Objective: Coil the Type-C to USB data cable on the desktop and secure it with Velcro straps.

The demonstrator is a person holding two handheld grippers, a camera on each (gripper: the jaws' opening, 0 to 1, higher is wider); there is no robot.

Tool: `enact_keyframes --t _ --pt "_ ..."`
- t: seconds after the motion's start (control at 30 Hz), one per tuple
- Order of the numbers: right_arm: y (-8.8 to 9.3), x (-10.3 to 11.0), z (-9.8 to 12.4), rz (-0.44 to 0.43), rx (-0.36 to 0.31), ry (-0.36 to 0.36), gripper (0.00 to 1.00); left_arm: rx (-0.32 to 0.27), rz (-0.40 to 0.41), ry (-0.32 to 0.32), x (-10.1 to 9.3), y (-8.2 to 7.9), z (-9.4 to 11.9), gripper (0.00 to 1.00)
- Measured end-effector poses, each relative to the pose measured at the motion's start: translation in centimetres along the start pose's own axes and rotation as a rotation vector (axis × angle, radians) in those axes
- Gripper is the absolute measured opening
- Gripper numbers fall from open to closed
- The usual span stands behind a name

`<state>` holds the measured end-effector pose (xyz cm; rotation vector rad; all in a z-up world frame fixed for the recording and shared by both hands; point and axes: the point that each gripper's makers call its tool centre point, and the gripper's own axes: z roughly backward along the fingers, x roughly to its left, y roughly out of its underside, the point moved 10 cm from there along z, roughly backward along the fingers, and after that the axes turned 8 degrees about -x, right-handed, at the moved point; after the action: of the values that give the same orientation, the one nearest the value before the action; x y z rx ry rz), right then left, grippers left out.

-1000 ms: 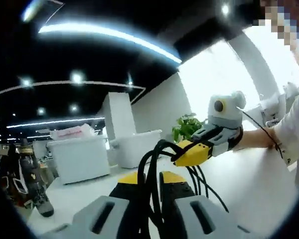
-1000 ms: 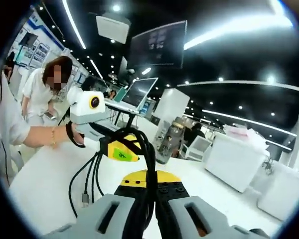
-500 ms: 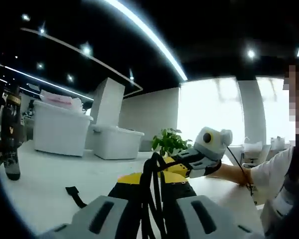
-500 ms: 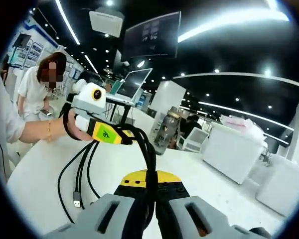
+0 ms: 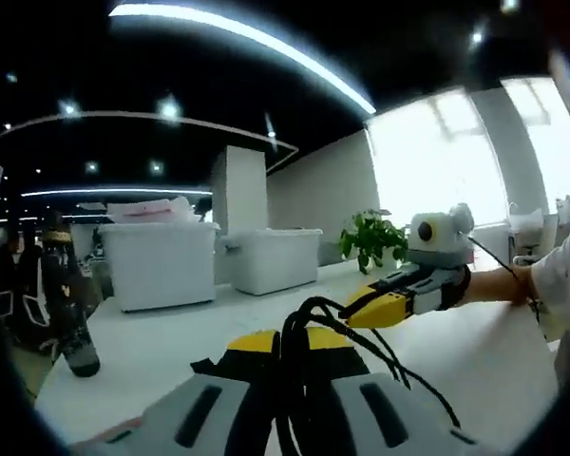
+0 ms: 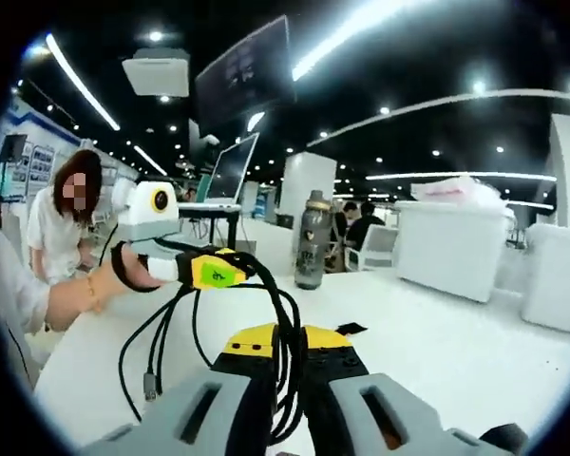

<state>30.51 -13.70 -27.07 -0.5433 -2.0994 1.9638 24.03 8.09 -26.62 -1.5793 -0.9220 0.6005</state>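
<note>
The black data cable (image 5: 299,332) runs up between my left gripper's (image 5: 290,344) yellow-tipped jaws, which are shut on it. My right gripper (image 5: 361,309) comes in from the right, held by a hand, and pinches the same bundle of loops just beyond. In the right gripper view the cable (image 6: 283,323) sits between my right gripper's (image 6: 290,344) shut jaws. The left gripper (image 6: 230,275) holds the loops from the left. Slack strands hang down to the white desktop (image 6: 437,342), ending in a USB plug (image 6: 150,385). A short black strap tab (image 6: 350,330) pokes out beside the jaws.
A dark bottle (image 6: 311,239) stands on the desktop, also the bottle (image 5: 66,304) at the left. White bins (image 5: 161,261) and a potted plant (image 5: 375,237) sit at the far side. A laptop (image 6: 230,171) and a person (image 6: 66,218) are behind.
Both views have swung and rolled with the hands. Both grippers stay shut on the cable bundle, close together, and the hanging loops have swayed slightly.
</note>
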Motion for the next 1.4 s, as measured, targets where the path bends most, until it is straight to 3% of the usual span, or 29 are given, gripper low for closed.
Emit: enact_keyframes --t 0.07,0.13,0.3,0.37,0.5,0.57,0.67,0.73,0.8,0.87,0.9,0.97,1.0,1.1,1.3,1.4 --pt "0.5 -0.2 -0.1 0.013 0.02 -0.005 0.08 0.006 0.013 0.007 0.3 0.4 -0.1 0.11" --pt "0.9 -0.2 -0.2 0.079 0.046 -0.003 0.08 0.004 0.03 0.002 0.6 0.6 -0.2 0.1" --pt "0.5 -0.5 -0.2 0.023 -0.008 0.034 0.18 0.002 0.051 0.0 1.5 0.8 0.0 0.1" --pt "0.3 -0.8 -0.4 0.061 -0.013 0.028 0.19 -0.003 0.066 0.009 1.6 0.8 0.1 0.1" --pt "0.4 0.4 -2.3 0.159 -0.004 -0.044 0.2 -0.005 0.067 0.014 1.3 0.8 0.0 0.1" --pt "0.6 0.8 -3.1 0.229 0.034 -0.051 0.2 -0.006 0.07 0.017 1.4 0.8 0.1 0.11" --pt "0.9 1.0 -4.6 0.324 0.07 0.011 0.17 -0.014 0.143 0.033 1.2 1.1 0.2 0.11" --pt "0.9 1.4 -5.3 0.402 0.08 0.063 0.13 0.0 0.133 0.025 1.1 1.3 -0.1 0.11" --pt "0.9 1.9 -5.6 0.494 0.074 0.095 0.08 0.028 0.057 -0.013 1.2 1.7 -0.3 0.12" --pt "0.9 2.4 -5.6 0.65 0.076 0.128 0.07 0.048 0.019 -0.032 1.2 1.9 -0.3 0.13" --pt "1.0 2.6 -5.4 0.651 0.074 0.12 0.06 0.068 -0.019 -0.049 1.3 2.1 -0.3 0.13" --pt "1.1 2.7 -5.2 0.621 0.076 0.101 0.05 0.101 -0.11 -0.062 1.2 2.5 -0.3 0.16" --pt "1.0 2.4 -5.0 0.551 0.084 0.09 0.05 0.111 -0.152 -0.063 1.0 2.6 -0.4 0.16" --pt "1.0 1.6 -4.7 0.466 0.097 0.066 0.05 0.115 -0.285 -0.076 0.2 2.4 -0.7 0.18" --pt "1.5 0.5 -4.2 0.1 0.142 0.003 0.04 0.171 -0.465 -0.088 -0.2 2.9 -1.2 0.22" --pt "1.9 0.2 -4.3 0.065 0.144 0.007 0.04 0.189 -0.596 -0.107 -0.7 3.0 -1.4 0.22"
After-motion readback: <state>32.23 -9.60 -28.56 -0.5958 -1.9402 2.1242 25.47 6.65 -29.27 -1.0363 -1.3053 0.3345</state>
